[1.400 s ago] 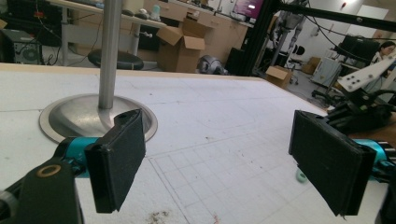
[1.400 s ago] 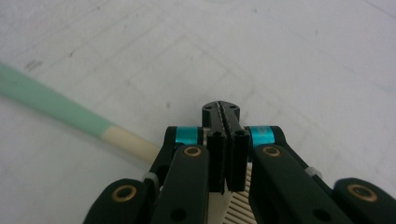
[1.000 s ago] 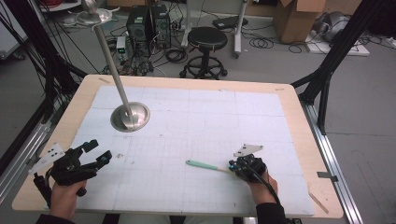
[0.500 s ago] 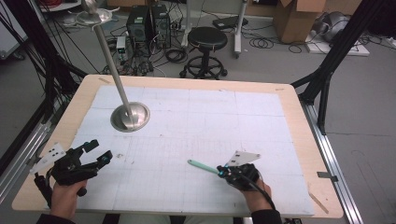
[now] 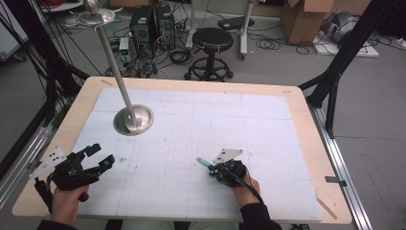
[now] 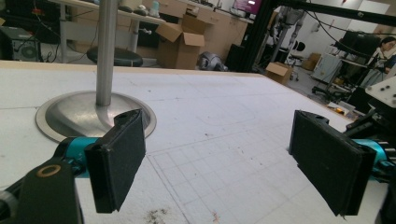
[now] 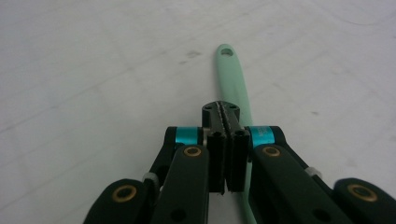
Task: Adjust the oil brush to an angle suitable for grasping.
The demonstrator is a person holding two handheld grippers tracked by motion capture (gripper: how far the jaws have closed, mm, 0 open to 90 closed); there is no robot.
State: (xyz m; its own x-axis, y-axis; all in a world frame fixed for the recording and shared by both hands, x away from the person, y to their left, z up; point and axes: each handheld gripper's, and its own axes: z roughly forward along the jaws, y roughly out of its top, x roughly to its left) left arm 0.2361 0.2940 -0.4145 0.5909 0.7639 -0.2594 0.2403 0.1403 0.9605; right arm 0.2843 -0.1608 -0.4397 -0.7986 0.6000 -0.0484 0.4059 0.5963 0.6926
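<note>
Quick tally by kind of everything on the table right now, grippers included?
Metal stand: 1
Mint-green handled tool: 1
Grippers: 2, the left gripper with jaws wide apart, the right gripper with jaws closed over the tool
Total: 4

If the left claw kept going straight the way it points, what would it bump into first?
Probably nothing soon: the open left claw points over bare white table. The metal stand sits left of its line, though depth is hard to judge.
</note>
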